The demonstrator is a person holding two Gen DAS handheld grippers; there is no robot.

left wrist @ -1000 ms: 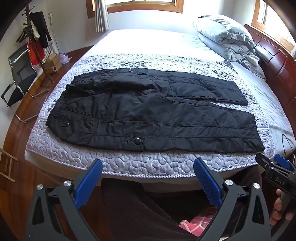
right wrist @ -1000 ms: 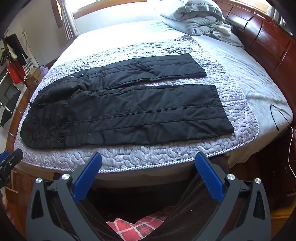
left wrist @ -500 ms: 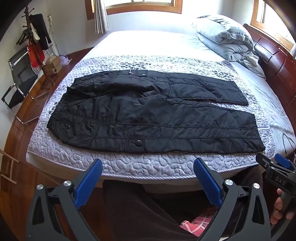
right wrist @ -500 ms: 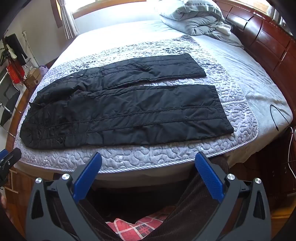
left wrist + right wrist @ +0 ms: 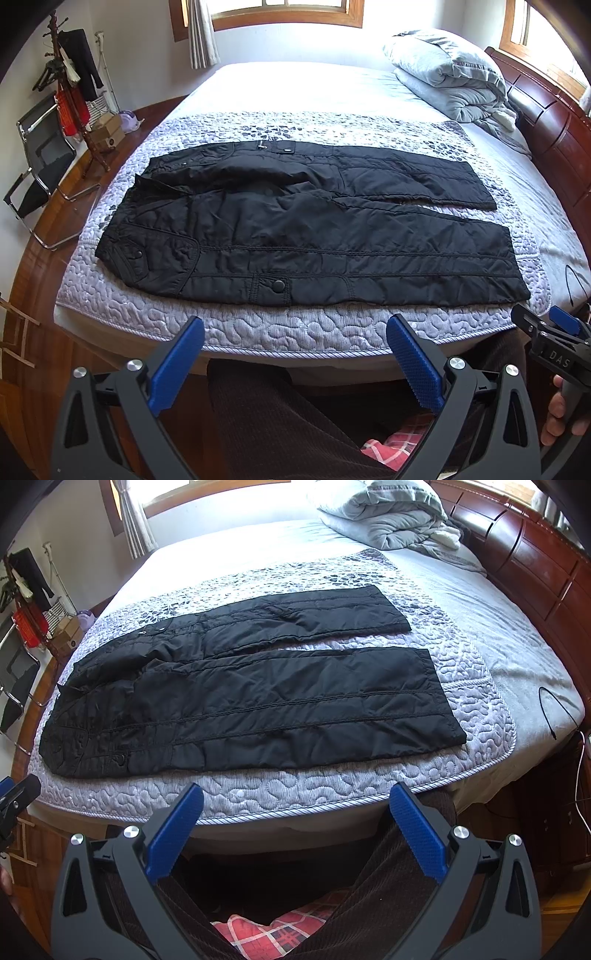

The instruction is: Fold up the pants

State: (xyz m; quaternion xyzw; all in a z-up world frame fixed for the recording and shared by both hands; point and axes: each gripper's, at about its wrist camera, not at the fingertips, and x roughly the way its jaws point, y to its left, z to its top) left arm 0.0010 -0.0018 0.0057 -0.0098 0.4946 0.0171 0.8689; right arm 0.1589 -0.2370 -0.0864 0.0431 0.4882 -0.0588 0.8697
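Black quilted pants lie flat on a grey quilted bed cover, waist to the left, both legs spread apart toward the right. They also show in the right wrist view. My left gripper is open and empty, held off the bed's near edge, below the pants' near leg. My right gripper is open and empty, also short of the near edge. It shows at the right edge of the left wrist view.
A folded grey duvet lies at the far right of the bed by the wooden headboard. A black cable lies on the sheet at right. A chair and coat rack stand at left. The person's legs are below the grippers.
The left wrist view has shifted slightly, so the pants sit a little further right and higher. The pants have not moved. Both grippers stay open.
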